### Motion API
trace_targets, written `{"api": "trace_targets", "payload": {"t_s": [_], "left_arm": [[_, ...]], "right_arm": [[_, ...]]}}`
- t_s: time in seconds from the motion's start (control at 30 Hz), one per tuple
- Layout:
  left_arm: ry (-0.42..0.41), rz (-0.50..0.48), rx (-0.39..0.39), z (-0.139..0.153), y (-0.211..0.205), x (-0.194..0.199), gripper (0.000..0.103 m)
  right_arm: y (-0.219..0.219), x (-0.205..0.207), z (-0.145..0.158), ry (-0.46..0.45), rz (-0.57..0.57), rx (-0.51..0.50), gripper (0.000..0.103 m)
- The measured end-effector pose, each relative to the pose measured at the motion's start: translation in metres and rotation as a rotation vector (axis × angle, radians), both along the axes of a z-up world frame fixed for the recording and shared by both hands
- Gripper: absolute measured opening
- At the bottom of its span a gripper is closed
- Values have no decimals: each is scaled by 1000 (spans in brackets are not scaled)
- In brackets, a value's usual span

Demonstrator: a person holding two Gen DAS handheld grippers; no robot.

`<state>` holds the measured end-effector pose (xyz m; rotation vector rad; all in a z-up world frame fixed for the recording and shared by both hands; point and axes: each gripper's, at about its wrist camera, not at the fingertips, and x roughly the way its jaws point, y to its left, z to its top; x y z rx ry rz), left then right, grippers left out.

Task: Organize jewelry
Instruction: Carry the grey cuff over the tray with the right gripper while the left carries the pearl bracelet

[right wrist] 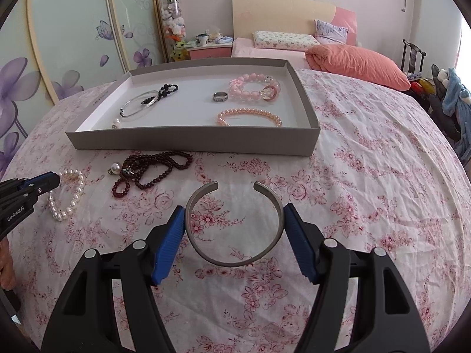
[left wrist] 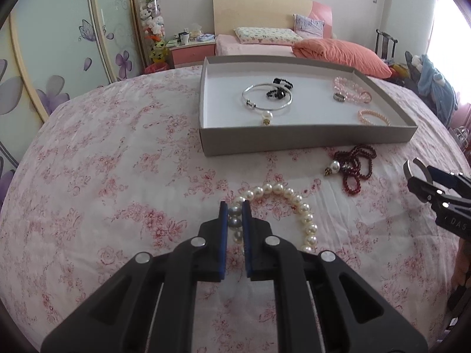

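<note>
A grey tray point(left wrist: 306, 139) point(right wrist: 191, 141) on the flowered cloth holds a silver bangle point(left wrist: 266, 98), black beads, a ring point(right wrist: 220, 97) and pink bead bracelets point(right wrist: 254, 88). My left gripper point(left wrist: 235, 206) is shut on a white pearl bracelet point(left wrist: 306, 217) that lies on the cloth; it also shows in the right wrist view point(right wrist: 70, 197). My right gripper point(right wrist: 234, 214) is shut on an open silver cuff bangle point(right wrist: 235, 260), pads touching both sides. A dark red bead necklace point(left wrist: 357, 167) point(right wrist: 153, 170) with a pearl pendant lies in front of the tray.
The table is covered by a pink flowered cloth point(right wrist: 368, 206). Behind it stand a bed with an orange pillow point(left wrist: 338, 53), a pink nightstand point(left wrist: 191, 51), a wardrobe with purple flowers point(left wrist: 59, 58) and a chair with clothes point(left wrist: 429, 82).
</note>
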<state>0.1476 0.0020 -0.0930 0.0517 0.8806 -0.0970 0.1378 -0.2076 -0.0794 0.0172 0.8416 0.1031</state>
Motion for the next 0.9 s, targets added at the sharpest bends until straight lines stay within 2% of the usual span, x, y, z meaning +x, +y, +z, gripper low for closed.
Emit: {"api": "trace_targets", "payload": {"t_s": [0.47,0.9], "left_arm": [[-95,-7,-108,29,2,-14,10],[-165,-2,-95,45,-6,-25,10]], "right_arm": [[7,-13,16,-71,22,28,67],[10,-23,28,-155,21,24,67]]}}
